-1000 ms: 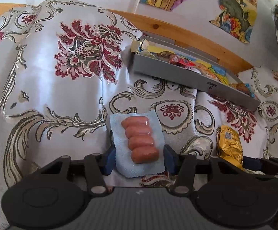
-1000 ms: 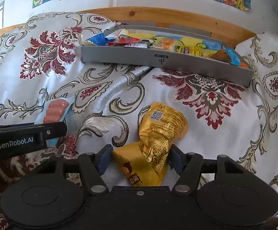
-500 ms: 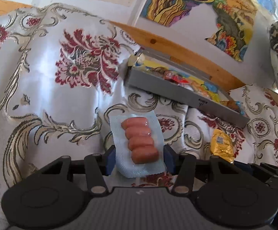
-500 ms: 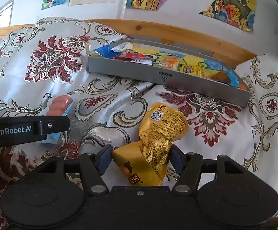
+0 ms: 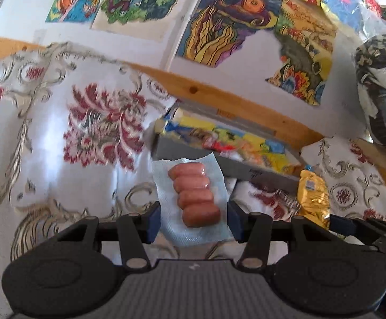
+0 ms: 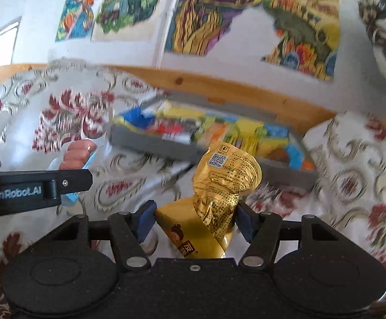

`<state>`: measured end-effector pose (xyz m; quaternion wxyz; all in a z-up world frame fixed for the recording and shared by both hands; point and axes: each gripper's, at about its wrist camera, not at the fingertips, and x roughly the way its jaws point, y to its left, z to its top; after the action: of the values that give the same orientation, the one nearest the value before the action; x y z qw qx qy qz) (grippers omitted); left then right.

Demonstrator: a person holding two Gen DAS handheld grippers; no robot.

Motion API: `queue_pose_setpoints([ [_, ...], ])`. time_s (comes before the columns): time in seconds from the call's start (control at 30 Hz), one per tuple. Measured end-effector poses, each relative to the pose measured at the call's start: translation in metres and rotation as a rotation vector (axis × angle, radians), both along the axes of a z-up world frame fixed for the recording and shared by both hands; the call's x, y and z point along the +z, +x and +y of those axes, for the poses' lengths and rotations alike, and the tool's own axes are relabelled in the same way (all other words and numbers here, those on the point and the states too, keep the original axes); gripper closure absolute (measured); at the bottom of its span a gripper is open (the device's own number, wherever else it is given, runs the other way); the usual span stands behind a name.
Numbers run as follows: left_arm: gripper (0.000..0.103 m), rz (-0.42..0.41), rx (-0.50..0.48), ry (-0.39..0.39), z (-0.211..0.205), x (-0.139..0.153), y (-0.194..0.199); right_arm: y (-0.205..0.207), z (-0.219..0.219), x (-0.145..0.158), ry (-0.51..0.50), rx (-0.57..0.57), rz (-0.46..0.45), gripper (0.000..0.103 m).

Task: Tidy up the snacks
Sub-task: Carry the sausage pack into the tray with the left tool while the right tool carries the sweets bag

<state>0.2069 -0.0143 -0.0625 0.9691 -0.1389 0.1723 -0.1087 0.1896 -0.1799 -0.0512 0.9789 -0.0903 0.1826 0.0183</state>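
Blue left fingers point(image 5: 193, 222) clamp sausage pack point(image 5: 193, 195) | right fingers point(image 6: 195, 220) clamp gold packet point(image 6: 219, 186) | grey tray point(image 6: 150, 143) ahead

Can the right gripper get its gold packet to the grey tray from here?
Probably yes. The right gripper holds the gold packet above the cloth, and nothing stands between it and the grey tray ahead.

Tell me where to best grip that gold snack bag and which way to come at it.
Grip the gold snack bag at its narrow crumpled waist, coming from the near end, one finger on each side. The waist is where the foil pinches thin; the right gripper already holds it there.
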Motion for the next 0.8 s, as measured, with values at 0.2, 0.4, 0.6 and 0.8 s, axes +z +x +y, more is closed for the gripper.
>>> queue_pose_setpoints([
  [0.2, 0.047, -0.033, 0.003, 0.02, -0.018, 0.032, 0.006, -0.002, -0.019, 0.028, -0.077, 0.052, -0.074, 0.038],
  [0.4, 0.047, -0.047, -0.009, 0.081, -0.042, 0.054, 0.022, 0.017, -0.047, 0.047, -0.166, 0.087, -0.158, 0.037],
  [0.6, 0.047, -0.023, 0.008, 0.07, -0.066, 0.072, 0.063, 0.05, -0.078, 0.058, -0.067, 0.006, -0.189, 0.037],
  [0.8, 0.047, 0.019, 0.035, 0.036, -0.093, 0.085, 0.12, 0.086, -0.1, 0.053, -0.048, -0.025, -0.2, 0.037],
])
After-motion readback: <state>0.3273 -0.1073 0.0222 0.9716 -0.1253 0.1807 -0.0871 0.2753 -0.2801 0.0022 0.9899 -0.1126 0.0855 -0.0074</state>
